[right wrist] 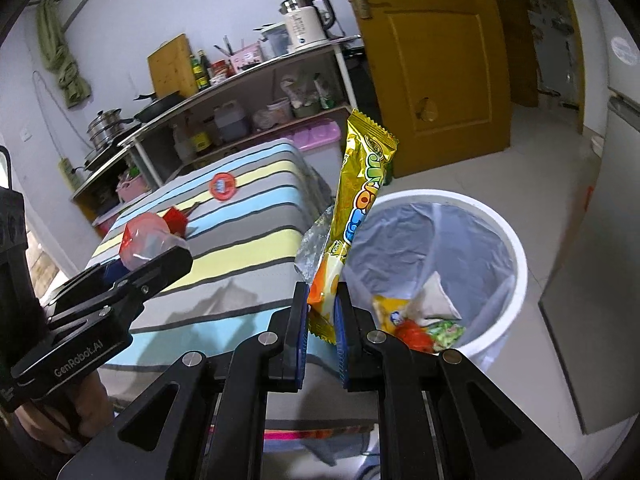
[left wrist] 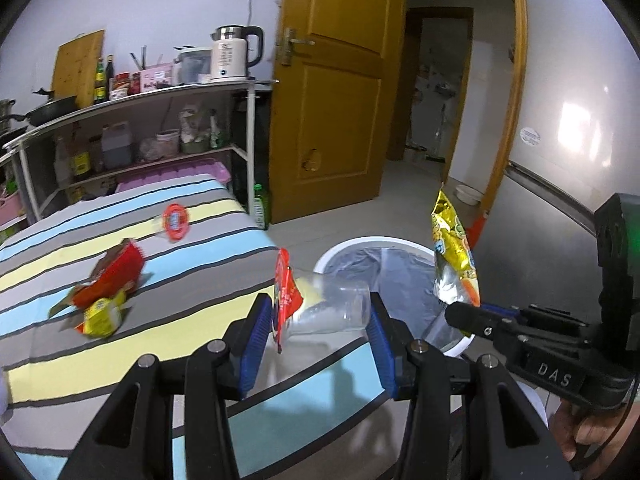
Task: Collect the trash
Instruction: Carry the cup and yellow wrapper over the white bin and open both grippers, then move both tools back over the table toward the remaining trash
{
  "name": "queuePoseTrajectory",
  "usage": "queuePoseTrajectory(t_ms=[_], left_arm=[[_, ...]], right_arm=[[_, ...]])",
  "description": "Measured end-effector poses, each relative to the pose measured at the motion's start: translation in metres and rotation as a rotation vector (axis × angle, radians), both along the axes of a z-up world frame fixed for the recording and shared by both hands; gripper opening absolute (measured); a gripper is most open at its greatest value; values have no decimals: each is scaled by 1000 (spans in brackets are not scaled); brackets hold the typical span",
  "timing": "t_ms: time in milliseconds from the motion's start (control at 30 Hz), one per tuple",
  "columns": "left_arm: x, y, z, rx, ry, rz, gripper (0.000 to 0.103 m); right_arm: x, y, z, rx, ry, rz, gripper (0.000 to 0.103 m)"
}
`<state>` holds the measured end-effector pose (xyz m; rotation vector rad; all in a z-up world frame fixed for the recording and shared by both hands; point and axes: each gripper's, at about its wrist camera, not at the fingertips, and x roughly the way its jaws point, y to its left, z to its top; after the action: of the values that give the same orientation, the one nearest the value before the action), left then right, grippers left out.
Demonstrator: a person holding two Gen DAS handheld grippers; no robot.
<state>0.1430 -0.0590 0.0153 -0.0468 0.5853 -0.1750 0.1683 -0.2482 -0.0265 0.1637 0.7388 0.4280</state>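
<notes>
My left gripper [left wrist: 318, 312] is shut on a clear plastic cup [left wrist: 332, 308] with a red peeled lid, held sideways above the edge of the striped table [left wrist: 180, 344]. It also shows in the right wrist view [right wrist: 150, 246]. My right gripper [right wrist: 322, 304] is shut on a gold snack wrapper [right wrist: 356, 200], held upright next to the white trash bin [right wrist: 504, 240]. The wrapper [left wrist: 456, 256] hangs over the bin [left wrist: 344, 250] in the left wrist view. A red wrapper [left wrist: 110, 276], a yellow wrapper [left wrist: 102, 318] and a red-lidded cup [left wrist: 176, 222] lie on the table.
The bin has a clear liner and holds several wrappers [right wrist: 420, 320]. A metal shelf [left wrist: 132, 96] with a kettle, bottles and pans stands behind the table. A yellow door [left wrist: 332, 92] stands open to a hallway. A grey fridge [left wrist: 560, 184] is on the right.
</notes>
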Motion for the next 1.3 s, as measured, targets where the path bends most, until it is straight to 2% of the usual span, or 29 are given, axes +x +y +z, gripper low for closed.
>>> queuePoseTrajectory(t_ms=[400, 700, 833, 933, 1067, 1300], left_arm=[[39, -44, -16, 11, 49, -81, 49], [68, -65, -35, 5, 116, -126, 49], [78, -67, -41, -9, 149, -136, 50], [82, -65, -44, -30, 169, -136, 58], [84, -63, -44, -48, 173, -135, 59], [79, -57, -38, -65, 150, -131, 59]], right_arm=[[21, -33, -23, 1, 67, -62, 13], [41, -45, -41, -11, 129, -87, 13], [47, -49, -47, -19, 144, -95, 14], [50, -49, -51, -22, 153, -103, 19], [52, -49, -54, -28, 159, -113, 25], [50, -51, -48, -32, 144, -122, 25]])
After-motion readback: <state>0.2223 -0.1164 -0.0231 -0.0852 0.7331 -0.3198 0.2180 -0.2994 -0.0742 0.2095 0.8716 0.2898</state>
